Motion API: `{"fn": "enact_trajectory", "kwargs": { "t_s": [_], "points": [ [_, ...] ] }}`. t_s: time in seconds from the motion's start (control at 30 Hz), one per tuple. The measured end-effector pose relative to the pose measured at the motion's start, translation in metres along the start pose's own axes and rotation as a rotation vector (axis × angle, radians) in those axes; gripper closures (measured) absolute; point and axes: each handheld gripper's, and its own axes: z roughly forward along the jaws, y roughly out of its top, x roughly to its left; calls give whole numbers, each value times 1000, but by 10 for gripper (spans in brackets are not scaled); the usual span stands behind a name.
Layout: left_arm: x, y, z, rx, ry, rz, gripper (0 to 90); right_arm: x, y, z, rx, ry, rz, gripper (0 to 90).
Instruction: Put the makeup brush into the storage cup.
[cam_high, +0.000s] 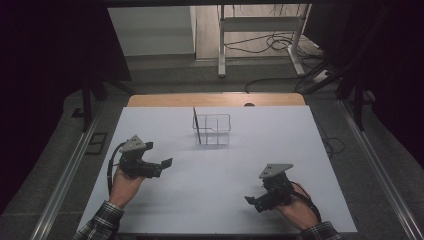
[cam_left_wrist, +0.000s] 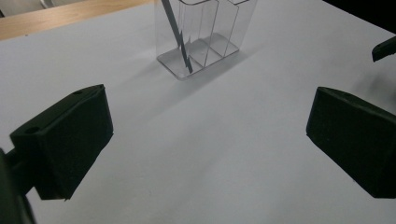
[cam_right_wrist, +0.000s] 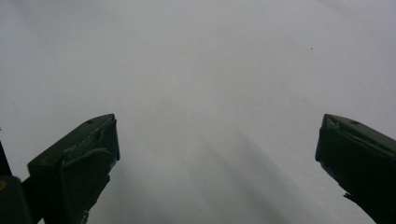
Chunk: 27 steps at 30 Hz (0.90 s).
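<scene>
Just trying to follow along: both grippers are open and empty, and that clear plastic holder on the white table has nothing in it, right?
Not quite. The clear holder is not empty: a thin dark stick leans in its end compartment, as the left gripper view shows. The rest holds: the left gripper and right gripper are open and empty over the white table.

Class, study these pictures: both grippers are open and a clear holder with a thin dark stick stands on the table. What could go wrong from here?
1. The clear holder looks light; a nudge from the left gripper might tip or slide it.
2. The thin dark stick leans in one compartment, so wide-open jaws may knock rather than pinch it.
3. The right gripper faces bare table, away from the holder.
</scene>
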Motion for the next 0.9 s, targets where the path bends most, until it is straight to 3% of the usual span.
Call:
{"fn": "enact_trajectory", "kwargs": {
  "t_s": [0.9],
  "points": [
    [-4, -18, -17, 7, 29, -2, 9, -2, 0, -3, -20, -6, 19, 0]
  ]
}}
